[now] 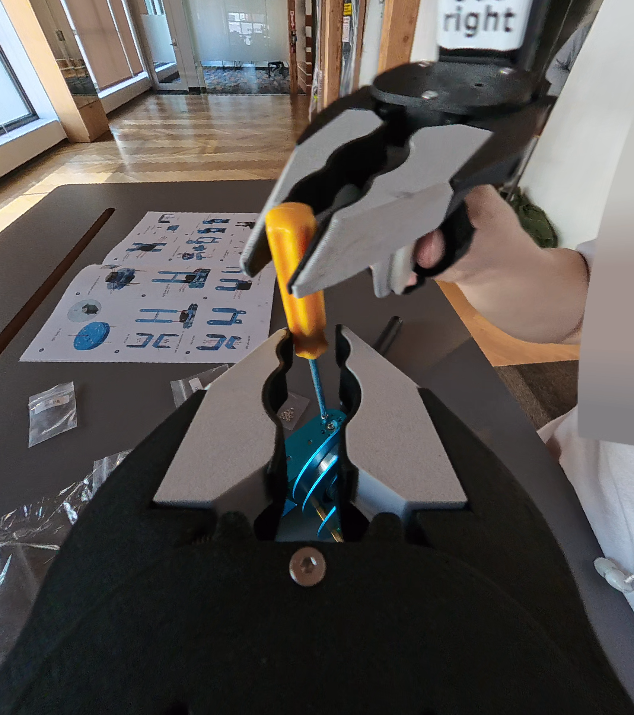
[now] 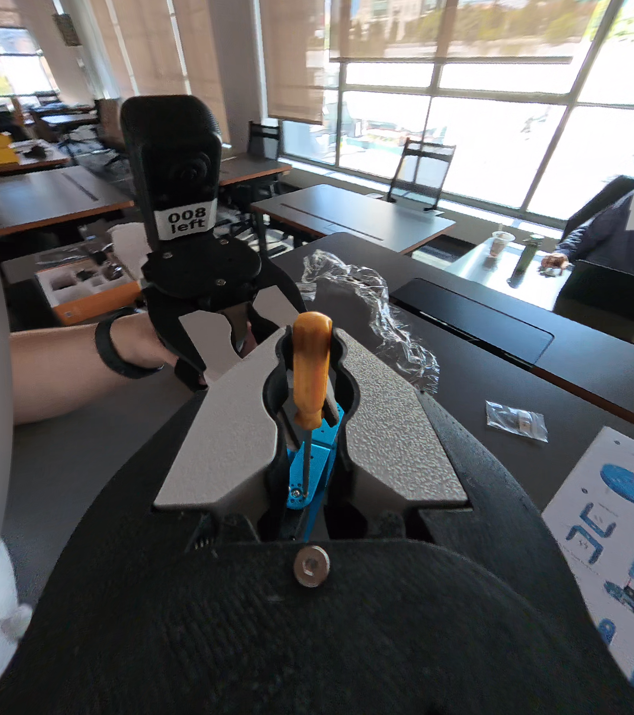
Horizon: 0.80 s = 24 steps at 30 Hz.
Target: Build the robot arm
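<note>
On the dark worktop an open instruction sheet lies at centre left of the frame, with small plastic bags and crumpled clear film below it. The right gripper has its fingers clamped on the orange handle of a screwdriver, whose long axis runs steeply down with the tip on a screw of the blue metal part. The left gripper has its fingers closed on this part, at lower centre.

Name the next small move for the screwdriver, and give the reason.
Probably turn the orange screwdriver in place: the right gripper clamps its handle, its tip sits at a screw on the blue bracket assembly, which the left gripper holds.
</note>
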Each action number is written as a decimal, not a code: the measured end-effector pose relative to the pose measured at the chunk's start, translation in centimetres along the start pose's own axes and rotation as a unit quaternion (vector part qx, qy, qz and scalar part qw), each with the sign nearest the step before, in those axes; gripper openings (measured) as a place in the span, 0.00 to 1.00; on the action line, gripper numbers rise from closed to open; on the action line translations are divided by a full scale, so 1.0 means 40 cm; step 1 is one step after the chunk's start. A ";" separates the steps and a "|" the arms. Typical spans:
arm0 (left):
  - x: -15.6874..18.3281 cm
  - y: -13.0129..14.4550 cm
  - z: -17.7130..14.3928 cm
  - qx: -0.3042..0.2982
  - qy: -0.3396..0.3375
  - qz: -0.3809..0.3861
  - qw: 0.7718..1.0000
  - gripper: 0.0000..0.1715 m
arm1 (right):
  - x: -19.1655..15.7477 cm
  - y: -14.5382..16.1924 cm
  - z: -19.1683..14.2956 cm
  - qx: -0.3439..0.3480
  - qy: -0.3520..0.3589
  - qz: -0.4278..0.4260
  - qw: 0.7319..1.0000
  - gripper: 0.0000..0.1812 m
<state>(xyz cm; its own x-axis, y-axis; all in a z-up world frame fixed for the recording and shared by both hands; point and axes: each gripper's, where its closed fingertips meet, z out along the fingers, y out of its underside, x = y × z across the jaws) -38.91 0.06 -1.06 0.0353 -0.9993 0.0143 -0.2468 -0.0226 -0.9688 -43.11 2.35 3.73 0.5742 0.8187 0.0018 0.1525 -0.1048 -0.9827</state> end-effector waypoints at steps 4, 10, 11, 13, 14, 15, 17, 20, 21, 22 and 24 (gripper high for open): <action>0.003 -0.003 -0.010 -0.002 0.017 -0.003 1.000 0.09 | -0.020 -0.002 -0.001 0.013 0.026 -0.026 0.999 0.09; 0.009 -0.008 -0.016 -0.002 0.013 0.000 1.000 0.09 | -0.031 -0.002 0.000 -0.013 -0.113 -0.025 0.993 0.10; 0.008 -0.009 -0.014 -0.003 0.010 0.002 1.000 0.09 | -0.029 -0.002 0.001 -0.010 -0.110 -0.026 0.994 0.10; 0.006 -0.009 -0.016 -0.008 0.002 0.004 1.000 0.09 | -0.021 -0.003 0.006 0.001 -0.072 -0.023 0.997 0.10; 0.006 -0.008 -0.015 -0.010 -0.002 0.006 1.000 0.09 | -0.015 -0.003 0.009 0.009 -0.041 -0.011 0.999 0.10; 0.006 -0.009 -0.016 -0.011 -0.002 0.007 1.000 0.09 | -0.013 -0.004 0.010 0.019 -0.009 0.000 1.000 0.10; 0.009 -0.010 -0.017 -0.013 0.005 0.008 1.000 0.09 | -0.017 -0.006 0.008 0.037 0.036 0.001 0.999 0.10; 0.003 -0.009 -0.016 -0.012 0.005 0.005 1.000 0.09 | -0.021 -0.001 0.011 0.017 0.028 -0.047 0.998 0.12; 0.006 -0.009 -0.016 -0.012 0.009 0.003 1.000 0.09 | -0.026 0.001 0.014 0.006 0.002 -0.056 0.998 0.16; 0.007 -0.009 -0.017 -0.011 0.011 0.002 1.000 0.09 | -0.036 0.005 0.016 -0.006 -0.036 -0.059 0.998 0.17; 0.008 -0.009 -0.017 -0.012 0.011 0.002 1.000 0.09 | -0.036 0.012 0.016 -0.020 -0.080 -0.051 0.995 0.10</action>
<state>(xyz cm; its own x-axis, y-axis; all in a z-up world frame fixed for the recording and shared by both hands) -39.47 -0.26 -0.55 0.0120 -0.9998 0.0161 -0.2693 -0.0187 -0.9629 -44.38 1.49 3.15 0.4197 0.9051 0.0681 0.2371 -0.0369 -0.9708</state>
